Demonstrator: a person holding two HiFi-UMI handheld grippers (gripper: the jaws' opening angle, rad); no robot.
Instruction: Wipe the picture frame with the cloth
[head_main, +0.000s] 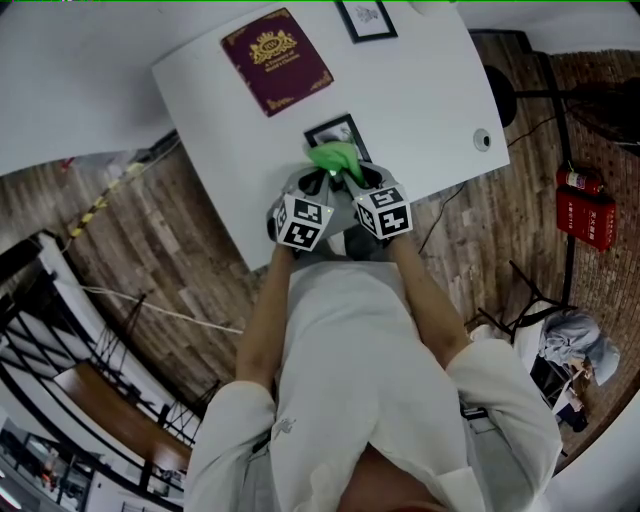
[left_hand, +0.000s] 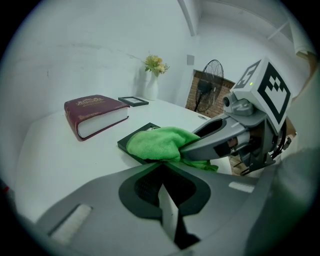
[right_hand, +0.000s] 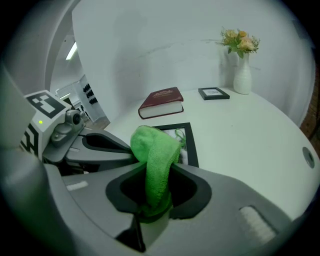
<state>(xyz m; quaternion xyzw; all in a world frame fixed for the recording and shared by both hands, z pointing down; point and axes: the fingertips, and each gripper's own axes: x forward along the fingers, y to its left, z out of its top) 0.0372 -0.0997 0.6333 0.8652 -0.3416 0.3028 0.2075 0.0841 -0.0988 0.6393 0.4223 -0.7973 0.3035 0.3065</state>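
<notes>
A black picture frame (head_main: 330, 131) (left_hand: 147, 128) (right_hand: 192, 145) lies flat on the white table (head_main: 430, 90). A green cloth (head_main: 336, 158) (left_hand: 157, 142) (right_hand: 157, 160) bulges over the frame's near part. My right gripper (head_main: 352, 178) (left_hand: 186, 148) (right_hand: 156, 172) is shut on the cloth and holds it down over the frame. My left gripper (head_main: 317, 180) (left_hand: 161, 166) (right_hand: 131, 153) is shut, with its tips at the frame's near corner, just under the cloth's edge. Whether those tips touch the frame is hidden by the cloth.
A maroon book (head_main: 276, 60) (left_hand: 95, 114) (right_hand: 162, 101) lies beyond the frame. Farther back are a small framed picture (head_main: 366, 18) (left_hand: 133, 101) (right_hand: 213, 93) and a white vase of flowers (left_hand: 151, 87) (right_hand: 242, 75). A cable grommet (head_main: 482, 139) sits at the table's right. A fan (left_hand: 210, 80) stands off the table.
</notes>
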